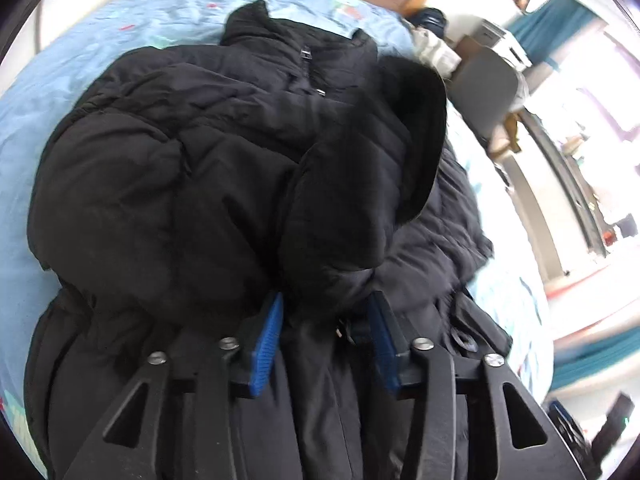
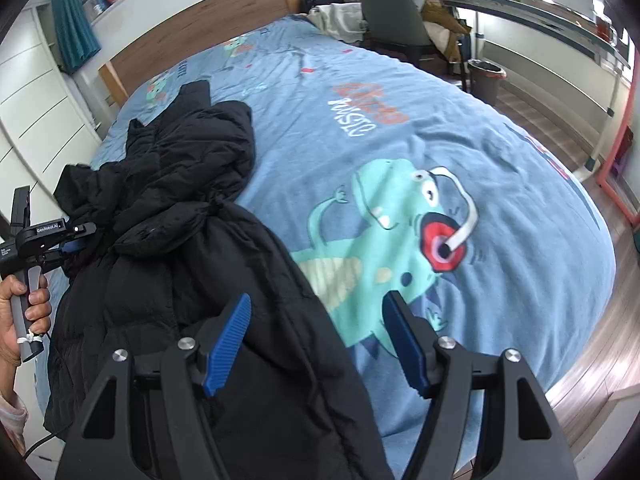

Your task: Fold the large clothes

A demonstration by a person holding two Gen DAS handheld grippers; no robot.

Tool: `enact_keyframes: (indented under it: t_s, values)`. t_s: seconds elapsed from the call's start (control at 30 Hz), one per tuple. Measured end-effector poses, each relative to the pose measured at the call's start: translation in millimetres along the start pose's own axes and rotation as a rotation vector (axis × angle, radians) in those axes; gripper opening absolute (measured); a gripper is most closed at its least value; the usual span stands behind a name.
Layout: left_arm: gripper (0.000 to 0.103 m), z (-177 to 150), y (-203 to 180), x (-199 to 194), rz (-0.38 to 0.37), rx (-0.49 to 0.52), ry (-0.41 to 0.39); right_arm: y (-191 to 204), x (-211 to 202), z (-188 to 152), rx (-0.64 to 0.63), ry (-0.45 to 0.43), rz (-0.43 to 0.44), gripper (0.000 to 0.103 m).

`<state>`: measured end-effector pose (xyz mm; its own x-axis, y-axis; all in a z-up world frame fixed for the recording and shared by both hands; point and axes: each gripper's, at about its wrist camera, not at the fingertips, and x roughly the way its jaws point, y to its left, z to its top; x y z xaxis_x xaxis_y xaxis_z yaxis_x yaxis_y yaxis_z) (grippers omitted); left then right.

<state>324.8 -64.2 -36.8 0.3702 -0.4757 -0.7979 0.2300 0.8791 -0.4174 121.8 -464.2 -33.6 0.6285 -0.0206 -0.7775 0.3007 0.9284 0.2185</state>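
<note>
We've got the black puffer jacket (image 2: 168, 216) bunched along the bed (image 2: 400, 160) toward 11 o'clock, left gripper (image 1: 324, 340) right over it, jaws parted with loose fabric between, while the right gripper (image 2: 316, 344) gapes empty over its hem edge.

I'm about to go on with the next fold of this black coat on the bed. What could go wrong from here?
1. The sleeve laid over the coat is puffy and bunched, so it may slide off when the coat is lifted.
2. The left gripper stands open with fabric between its pads, so closing may catch more layers than intended.
3. The right gripper is open above the coat's edge, half over the bedsheet; it may pinch the sheet too.
</note>
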Motion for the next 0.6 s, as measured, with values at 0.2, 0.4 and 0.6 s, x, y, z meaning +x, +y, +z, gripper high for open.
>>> enact_keyframes:
  t_s: [0.2, 0.4, 0.6]
  values:
    - [0.052, -5, 16, -33, 0.011, 0.044, -0.048, 53, 13, 16, -0.112, 0.011, 0.046, 0.067]
    - [0.054, 23, 60, -52, 0.162, 0.022, -0.116, 154, 35, 57, -0.285, -0.01, 0.155, 0.067]
    - [0.054, 52, 93, -53, 0.235, -0.019, -0.161, 270, 47, 93, -0.452, -0.072, 0.284, 0.067]
